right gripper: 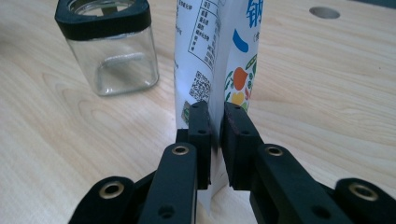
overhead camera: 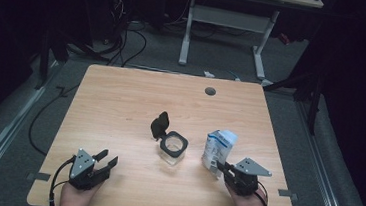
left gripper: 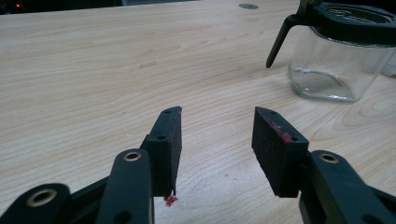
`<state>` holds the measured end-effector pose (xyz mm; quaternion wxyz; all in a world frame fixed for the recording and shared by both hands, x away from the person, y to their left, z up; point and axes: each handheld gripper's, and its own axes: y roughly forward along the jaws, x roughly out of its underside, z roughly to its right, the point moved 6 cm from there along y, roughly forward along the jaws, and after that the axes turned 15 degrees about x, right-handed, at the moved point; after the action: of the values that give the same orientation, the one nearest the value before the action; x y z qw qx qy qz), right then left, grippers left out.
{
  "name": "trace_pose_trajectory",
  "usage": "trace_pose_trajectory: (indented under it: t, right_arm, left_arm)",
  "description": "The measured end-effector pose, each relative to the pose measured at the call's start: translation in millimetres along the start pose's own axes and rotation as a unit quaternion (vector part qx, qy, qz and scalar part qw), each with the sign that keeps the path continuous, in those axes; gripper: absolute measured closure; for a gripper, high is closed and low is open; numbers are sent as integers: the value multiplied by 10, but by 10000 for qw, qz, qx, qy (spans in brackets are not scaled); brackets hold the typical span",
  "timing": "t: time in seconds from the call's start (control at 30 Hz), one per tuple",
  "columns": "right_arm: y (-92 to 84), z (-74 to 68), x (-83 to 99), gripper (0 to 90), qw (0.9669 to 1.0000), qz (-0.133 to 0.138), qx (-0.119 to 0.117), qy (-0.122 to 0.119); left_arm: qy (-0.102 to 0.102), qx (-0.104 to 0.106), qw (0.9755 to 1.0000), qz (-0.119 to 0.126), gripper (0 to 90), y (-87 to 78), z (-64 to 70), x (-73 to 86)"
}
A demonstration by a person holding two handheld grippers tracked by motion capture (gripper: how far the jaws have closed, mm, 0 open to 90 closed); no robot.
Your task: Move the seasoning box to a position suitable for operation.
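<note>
A white and blue printed pouch (overhead camera: 218,149) stands upright right of the table's middle. My right gripper (overhead camera: 226,169) is shut on the pouch's near edge (right gripper: 219,93), and both pads pinch its thin side seam. To the pouch's left stands a clear square glass jar (overhead camera: 172,150) with a black rim and its black lid flipped open at the back (overhead camera: 160,125). The jar (right gripper: 112,46) looks empty. My left gripper (overhead camera: 105,158) rests near the front left of the table, open, with only bare wood between its pads (left gripper: 169,140).
The wooden table (overhead camera: 121,97) has a round cable hole (overhead camera: 210,91) near its far edge. A white desk frame (overhead camera: 226,21) and floor cables (overhead camera: 126,38) lie beyond the table. Strips of tape (overhead camera: 287,194) mark the front corners.
</note>
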<state>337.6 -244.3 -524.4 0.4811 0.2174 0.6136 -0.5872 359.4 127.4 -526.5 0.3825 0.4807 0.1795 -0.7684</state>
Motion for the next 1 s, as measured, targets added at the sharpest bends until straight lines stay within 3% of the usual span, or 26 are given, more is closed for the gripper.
trace_pose_trajectory:
  t: [0.23, 0.47, 0.7, 1.0]
  right_arm:
    - [-138, 62, -80, 833, 9985, -476, -99, -251]
    - [-221, 122, -159, 838, 9939, -1010, -202, -397]
    - [-250, 173, -248, 840, 9858, -1539, -274, -605]
    - [-214, 211, -352, 843, 9714, -2220, -366, -762]
  left_arm:
    - [-21, 38, 10000, 37, 529, -3, 5, -18]
    - [-34, 76, 10000, 46, 529, -6, 14, -26]
    - [-39, 89, 9999, 79, 529, -13, 15, -37]
    - [-4, 117, 9999, 43, 531, -14, 29, -24]
